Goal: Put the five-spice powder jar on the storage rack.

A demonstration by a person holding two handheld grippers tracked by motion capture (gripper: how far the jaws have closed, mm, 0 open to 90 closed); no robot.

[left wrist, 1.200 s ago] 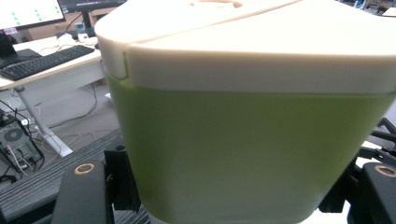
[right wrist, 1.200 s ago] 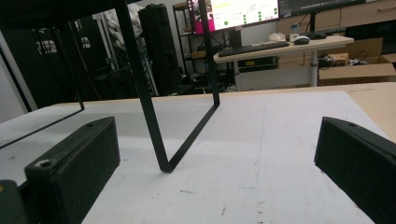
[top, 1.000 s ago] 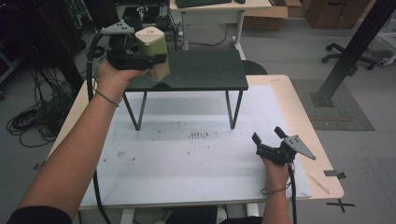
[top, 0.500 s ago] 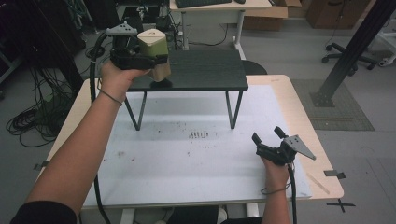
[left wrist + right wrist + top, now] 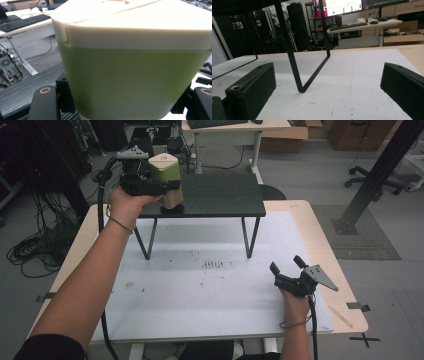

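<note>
Holding the green container [image 5: 167,180] clamped between its jaws, the left gripper [image 5: 150,184] had it at the black shelf's [image 5: 225,197] left end, base apparently touching down; release remained. Right gripper [image 5: 289,272] rested agape, empty, on the desk [image 5: 200,290].

No legible text, label, brand or number anywhere. The bright computer monitor [image 5: 337,7] above the black keyboard [image 5: 348,26] carries coloured panels and rows of dots; its writing is too small and blurred to read.
</note>
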